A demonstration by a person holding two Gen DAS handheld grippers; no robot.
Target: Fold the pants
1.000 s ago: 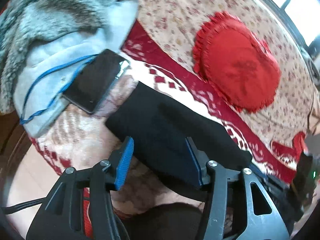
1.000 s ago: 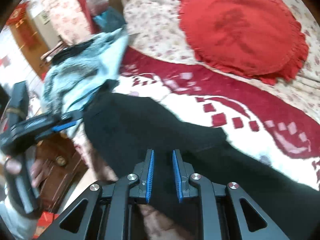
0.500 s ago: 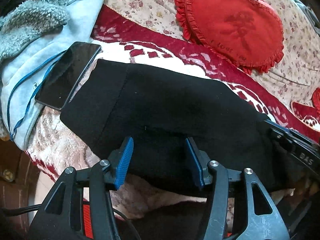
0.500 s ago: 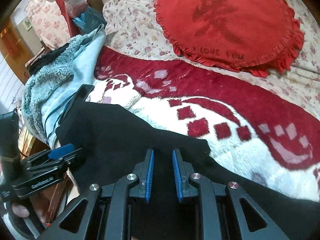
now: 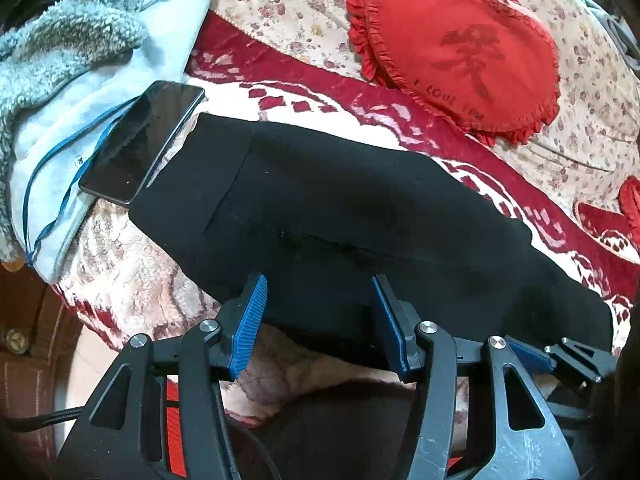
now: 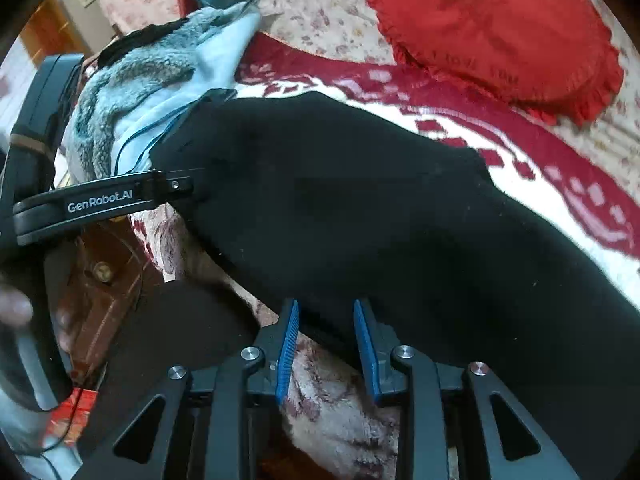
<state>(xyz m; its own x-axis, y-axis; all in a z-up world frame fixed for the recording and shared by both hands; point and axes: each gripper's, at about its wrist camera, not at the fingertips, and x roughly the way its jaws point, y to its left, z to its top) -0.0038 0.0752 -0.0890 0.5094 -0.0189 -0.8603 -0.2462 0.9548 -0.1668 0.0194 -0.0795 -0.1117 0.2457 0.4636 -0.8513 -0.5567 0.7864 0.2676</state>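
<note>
The black pants (image 5: 340, 216) lie folded in a long band across the red and white blanket (image 5: 120, 276); they also show in the right wrist view (image 6: 360, 208). My left gripper (image 5: 318, 292) is open, its blue pads over the near edge of the pants, holding nothing. My right gripper (image 6: 326, 316) is open at the pants' near edge, empty. The left gripper's body (image 6: 104, 200) shows in the right wrist view beside the waistband end.
A black phone (image 5: 144, 140) lies by the waistband end, partly on a light blue fleece garment (image 5: 72, 92). A red heart cushion (image 5: 460, 48) lies on the floral bedspread (image 5: 280, 12) beyond. The bed edge and wooden furniture (image 6: 100, 280) are at the near left.
My right gripper has opened and let go of the pants, which now lie flat. My left gripper stayed open and shifted slightly.
</note>
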